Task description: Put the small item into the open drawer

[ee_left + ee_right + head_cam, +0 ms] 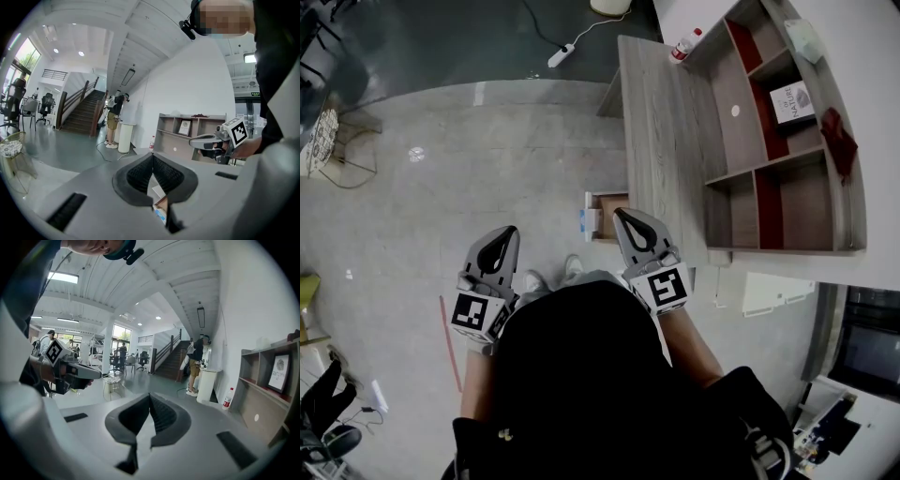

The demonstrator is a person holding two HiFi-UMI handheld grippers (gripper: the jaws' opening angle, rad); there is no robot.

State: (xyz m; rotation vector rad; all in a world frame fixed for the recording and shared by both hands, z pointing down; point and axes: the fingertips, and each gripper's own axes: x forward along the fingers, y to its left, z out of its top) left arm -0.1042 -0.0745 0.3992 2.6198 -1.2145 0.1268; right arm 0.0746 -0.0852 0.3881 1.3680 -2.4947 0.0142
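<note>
My head camera looks steeply down on the surface point(661, 141) and shelf point(741, 112), while cameras on the left hand-held gripper point(506, 232) and right hand-held gripper point(622, 216) sit close behind their jaws, facing level, both catching that shelf and the staircase point(84, 112)

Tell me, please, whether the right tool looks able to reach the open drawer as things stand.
Probably yes: in the head view the right tool points over the open drawer, with nothing seen between them. Its height above the drawer is unclear.
</note>
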